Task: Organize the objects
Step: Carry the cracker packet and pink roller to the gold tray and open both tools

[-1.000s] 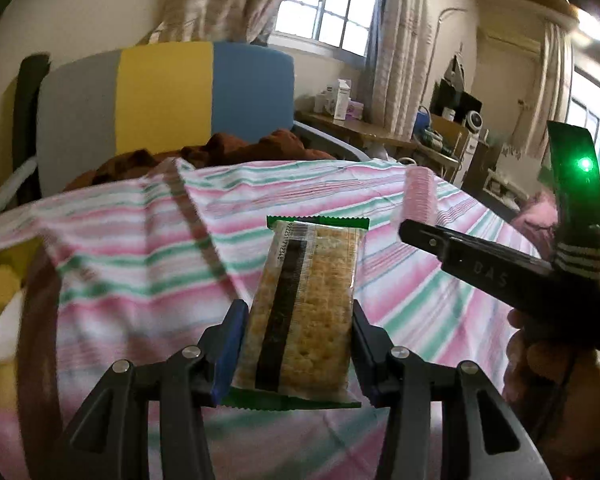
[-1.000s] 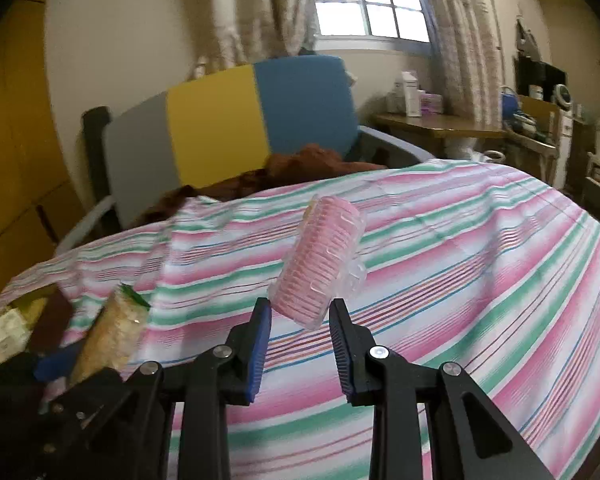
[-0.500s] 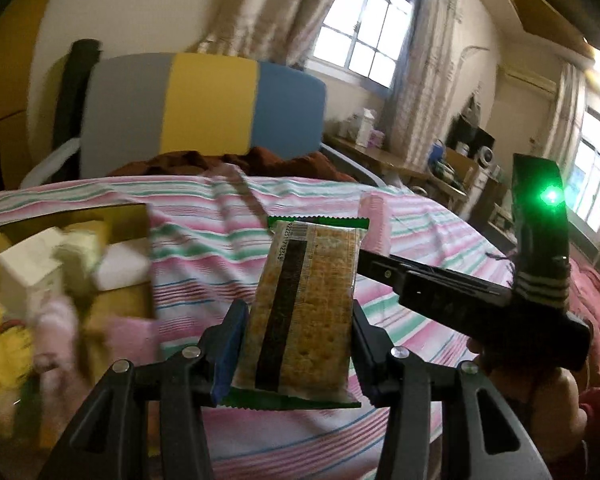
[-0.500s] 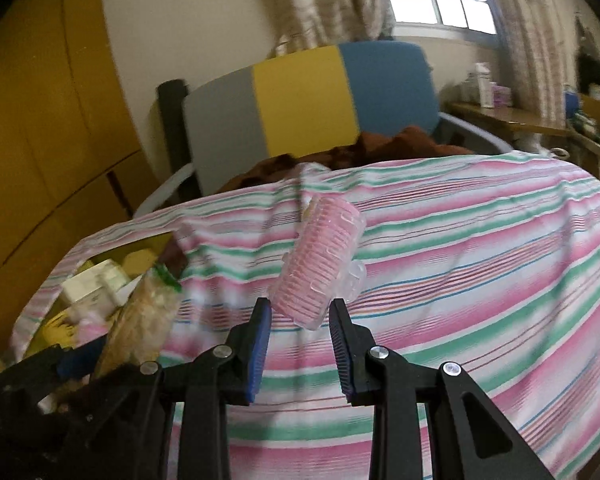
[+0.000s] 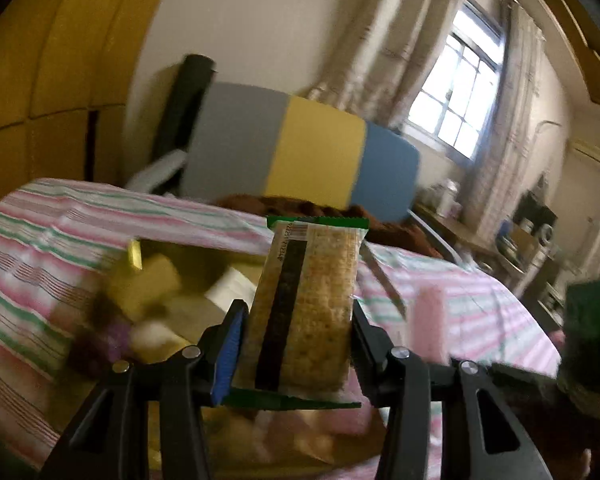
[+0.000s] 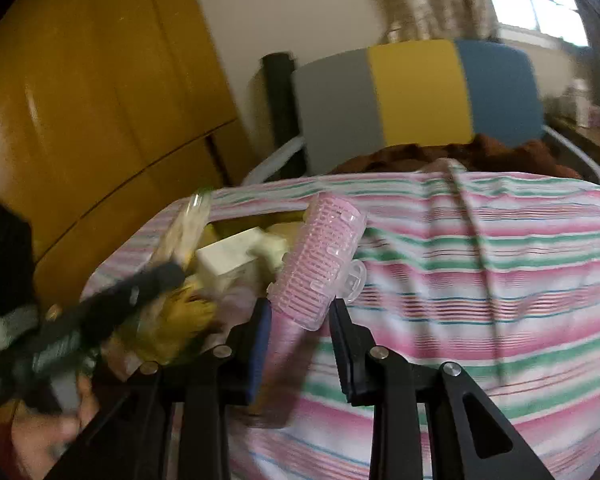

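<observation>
My left gripper (image 5: 296,312) is shut on a packet of crackers (image 5: 308,304) in clear wrap with green ends, held upright. My right gripper (image 6: 299,307) is shut on the lower end of a pink hair roller (image 6: 320,264). Both hang over a striped bed sheet (image 6: 480,260). An open box (image 5: 196,256) of mixed small items lies just ahead of and below the left gripper. In the right wrist view the same box's contents, among them a white block (image 6: 228,260), lie to the left of the roller, with the left gripper (image 6: 100,308) blurred beside them. The roller (image 5: 428,320) shows blurred at the right of the left wrist view.
A grey, yellow and blue headboard (image 5: 300,152) stands behind the bed, with a brown blanket (image 5: 284,204) at its foot. A yellow wardrobe (image 6: 80,100) fills the left. A cluttered desk (image 5: 480,240) and a curtained window (image 5: 456,112) are at the far right.
Both grippers have swung left across the bed, keeping their grips. The box of items has come into view and now sits close in front of them.
</observation>
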A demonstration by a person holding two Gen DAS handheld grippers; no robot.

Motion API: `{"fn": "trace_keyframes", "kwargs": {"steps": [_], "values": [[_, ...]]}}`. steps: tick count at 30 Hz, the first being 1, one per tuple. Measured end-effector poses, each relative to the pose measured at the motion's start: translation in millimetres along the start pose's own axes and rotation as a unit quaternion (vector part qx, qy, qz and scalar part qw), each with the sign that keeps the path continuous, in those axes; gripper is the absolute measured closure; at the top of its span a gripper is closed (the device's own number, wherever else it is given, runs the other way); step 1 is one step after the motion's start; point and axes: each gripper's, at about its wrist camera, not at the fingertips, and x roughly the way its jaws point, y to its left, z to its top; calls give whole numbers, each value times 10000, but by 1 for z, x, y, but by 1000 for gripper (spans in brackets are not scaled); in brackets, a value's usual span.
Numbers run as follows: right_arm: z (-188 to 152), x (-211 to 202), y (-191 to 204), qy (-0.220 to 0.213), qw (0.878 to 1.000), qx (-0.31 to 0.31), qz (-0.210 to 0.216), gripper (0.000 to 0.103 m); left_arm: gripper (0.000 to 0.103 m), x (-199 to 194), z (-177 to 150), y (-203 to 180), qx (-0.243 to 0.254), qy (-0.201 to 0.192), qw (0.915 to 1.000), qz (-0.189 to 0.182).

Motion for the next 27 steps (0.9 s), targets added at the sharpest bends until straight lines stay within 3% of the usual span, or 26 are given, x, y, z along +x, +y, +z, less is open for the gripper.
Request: {"fn": "trace_keyframes", "kwargs": {"steps": [4,12,14,18,27], "values": [[-1,18,30,182,9993,-280,183,73,54,12,21,31,-34,51,9996,285],[-7,49,44,662,9973,-315,16,72,54,64,35,82,-291,853,9946,517],[-9,51,42,728,9970,-272,12,72,54,75,34,87,-333,1015,9928,550],[-13,46,38,675,9976,-157,46,55,54,89,30,88,-321,1202,9904,602],[-16,39,38,594,9981,-33,163,53,53,107,33,81,-124,1441,9864,777]]}}
